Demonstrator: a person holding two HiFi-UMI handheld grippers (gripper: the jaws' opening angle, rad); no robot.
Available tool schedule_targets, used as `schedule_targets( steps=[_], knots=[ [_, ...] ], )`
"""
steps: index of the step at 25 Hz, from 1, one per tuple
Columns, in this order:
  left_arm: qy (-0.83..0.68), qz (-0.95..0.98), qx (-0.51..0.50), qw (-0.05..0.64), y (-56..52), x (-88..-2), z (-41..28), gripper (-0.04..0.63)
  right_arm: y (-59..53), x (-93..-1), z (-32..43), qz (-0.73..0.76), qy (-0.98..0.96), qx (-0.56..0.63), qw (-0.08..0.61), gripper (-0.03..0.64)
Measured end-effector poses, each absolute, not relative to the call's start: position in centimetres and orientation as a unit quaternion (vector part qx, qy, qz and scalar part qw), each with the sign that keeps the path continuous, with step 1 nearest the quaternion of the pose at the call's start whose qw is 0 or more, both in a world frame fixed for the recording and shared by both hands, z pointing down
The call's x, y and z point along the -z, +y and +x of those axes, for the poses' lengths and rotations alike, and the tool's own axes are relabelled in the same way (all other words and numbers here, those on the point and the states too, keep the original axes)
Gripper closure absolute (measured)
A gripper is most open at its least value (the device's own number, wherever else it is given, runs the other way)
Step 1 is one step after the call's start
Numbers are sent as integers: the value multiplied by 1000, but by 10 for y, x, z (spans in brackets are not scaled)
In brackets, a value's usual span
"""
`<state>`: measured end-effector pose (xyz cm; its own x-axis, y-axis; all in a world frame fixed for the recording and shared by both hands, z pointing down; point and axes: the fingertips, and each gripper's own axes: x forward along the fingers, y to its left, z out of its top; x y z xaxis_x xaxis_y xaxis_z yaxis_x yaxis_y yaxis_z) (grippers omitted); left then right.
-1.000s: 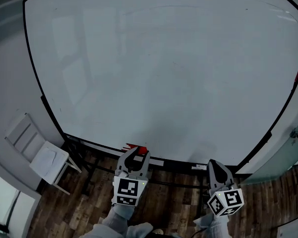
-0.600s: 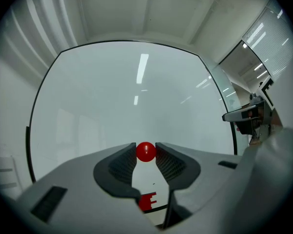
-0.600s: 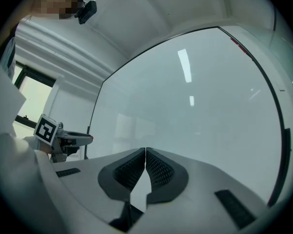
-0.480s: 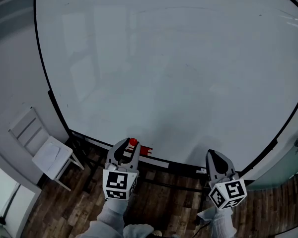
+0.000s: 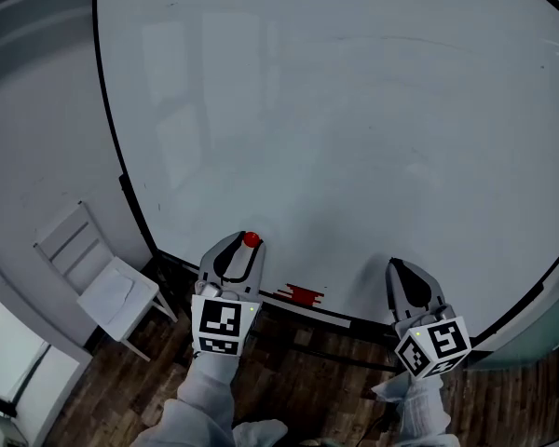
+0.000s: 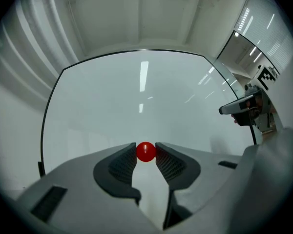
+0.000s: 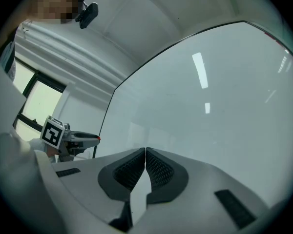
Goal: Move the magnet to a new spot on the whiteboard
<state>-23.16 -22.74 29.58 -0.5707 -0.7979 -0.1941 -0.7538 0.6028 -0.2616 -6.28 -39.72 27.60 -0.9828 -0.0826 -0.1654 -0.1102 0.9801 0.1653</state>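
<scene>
the magnet point(image 6: 146, 151) sits right at the tips of the left gripper point(image 5: 243, 244), pinched between its two ribbed pads, one pad against each side of it, so the jaws stand partly apart and clamped on it. in the head view it shows in front of the lower left part of the whiteboard point(image 5: 354, 110), just above the board's bottom edge; whether it touches the board's face or hangs just off it cannot be told. the right gripper point(image 7: 145, 152) is near the same bottom edge, further toward the board's right side, with its jaws pressed together and nothing between them. the whiteboard's top and right edges run out of the head view. a small red thing point(image 5: 303, 294) lies along the board's bottom edge between the two grippers, too small to make out. the magnet is a small, round, glossy red knob with a faint highlight near its top.
</scene>
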Motion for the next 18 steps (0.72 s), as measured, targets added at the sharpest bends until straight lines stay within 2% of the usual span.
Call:
schedule_targets(
  steps=[18],
  knots=[
    [865,-420,76,262,-165,-179,-361,469,-286,-189,-204,28,986,-103,130,589]
  ],
)
